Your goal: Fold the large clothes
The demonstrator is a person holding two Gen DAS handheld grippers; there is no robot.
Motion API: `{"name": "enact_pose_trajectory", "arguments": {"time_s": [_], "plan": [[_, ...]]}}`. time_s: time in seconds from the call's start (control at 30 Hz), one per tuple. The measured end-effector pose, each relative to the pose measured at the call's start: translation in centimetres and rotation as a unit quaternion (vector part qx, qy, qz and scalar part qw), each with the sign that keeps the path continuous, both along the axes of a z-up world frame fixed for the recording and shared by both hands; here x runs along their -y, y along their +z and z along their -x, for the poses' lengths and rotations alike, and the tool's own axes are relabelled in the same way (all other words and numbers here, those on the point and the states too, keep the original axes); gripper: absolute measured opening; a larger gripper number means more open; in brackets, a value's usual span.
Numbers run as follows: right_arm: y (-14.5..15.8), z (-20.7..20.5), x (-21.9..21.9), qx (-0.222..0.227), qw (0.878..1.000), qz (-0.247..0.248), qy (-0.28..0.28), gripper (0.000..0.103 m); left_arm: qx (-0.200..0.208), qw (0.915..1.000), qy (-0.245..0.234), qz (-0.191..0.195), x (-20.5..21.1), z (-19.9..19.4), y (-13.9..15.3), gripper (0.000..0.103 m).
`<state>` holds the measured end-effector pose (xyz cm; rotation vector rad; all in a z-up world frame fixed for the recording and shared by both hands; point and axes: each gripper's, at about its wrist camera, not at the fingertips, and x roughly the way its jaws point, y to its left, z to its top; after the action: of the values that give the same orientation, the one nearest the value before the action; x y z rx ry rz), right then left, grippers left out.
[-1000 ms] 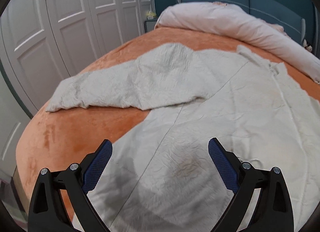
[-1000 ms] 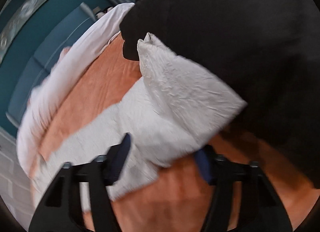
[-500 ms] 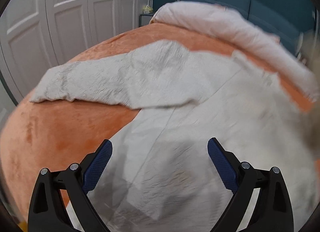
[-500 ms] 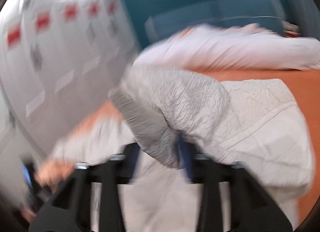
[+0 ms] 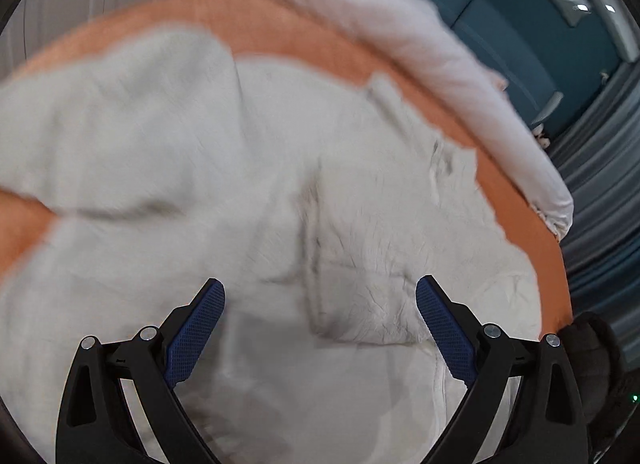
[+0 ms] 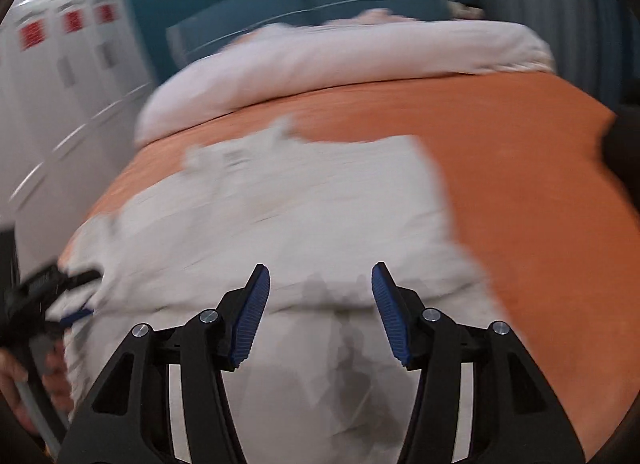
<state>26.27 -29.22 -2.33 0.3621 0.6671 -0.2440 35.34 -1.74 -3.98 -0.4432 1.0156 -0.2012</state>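
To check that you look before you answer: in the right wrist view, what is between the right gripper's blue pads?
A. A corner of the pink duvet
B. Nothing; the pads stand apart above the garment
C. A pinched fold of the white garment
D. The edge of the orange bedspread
B: the right gripper has both blue pads standing apart with nothing pinched, and the white garment lies flat on the orange bedspread beyond them.

White garment (image 5: 280, 192) crinkled matt cloth; orange bedspread (image 6: 520, 168) plush; tong pads (image 5: 196, 328) textured blue rubber
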Motion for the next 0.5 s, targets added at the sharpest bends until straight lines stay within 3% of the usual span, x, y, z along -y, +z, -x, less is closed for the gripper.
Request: {"name": "enact_pose_trajectory", "arguments": {"time_s": [0.03,0.07,0.1,0.13,0.17,0.2,0.27,0.37,0.4,0.5], "plan": [[-0.2,-0.3,1.4,-0.004,1.000,0.001,-0.023,0.052,-0.009,0.9999,0.006,-0.001,0.4,-0.4,-0.6,0.090],[-0.6,-0.3,2.1,-0.007,1.000,0.000,-0.030,0.053,-0.009,0.9999,0.011,-0.008,0.9,-0.8,-0.9,0.079],[-1.2,-0.8,2.9,-0.013,0.999,-0.005,-0.039,0.052,-0.004,0.9999,0.007,-0.013,1.3,-1.0,-0.9,0.057],[-1.6,-1.0,3.2,-0.019,0.999,-0.006,-0.042,0.049,0.002,0.9999,-0.004,-0.016,1.6,-1.3,-0.8,0.044],[-2.4,-2.1,3.6,-0.035,0.999,-0.011,-0.037,0.029,0.013,0.9996,-0.022,-0.012,2.0,-1.8,-0.5,0.017],[-2.7,-2.4,4.1,-0.048,0.998,-0.011,-0.035,0.009,0.020,0.9994,-0.024,-0.018,2.0,-2.2,-0.2,0.008],[-2.0,-2.8,3.8,-0.028,0.999,-0.012,-0.025,0.000,0.062,0.9970,-0.027,-0.039,2.0,-2.8,1.6,0.005],[1.0,-2.1,2.2,0.039,0.999,0.013,0.001,0.000,0.117,0.9905,-0.025,-0.067,1.4,-3.3,4.0,0.005],[1.1,-2.2,2.2,0.039,0.999,0.019,0.005,0.000,0.117,0.9901,-0.025,-0.073,1.2,-3.6,3.9,0.005],[-2.4,-4.8,2.3,-0.034,0.999,0.031,0.009,0.000,0.082,0.9896,-0.029,-0.114,1.5,-4.7,0.7,0.005]]}}
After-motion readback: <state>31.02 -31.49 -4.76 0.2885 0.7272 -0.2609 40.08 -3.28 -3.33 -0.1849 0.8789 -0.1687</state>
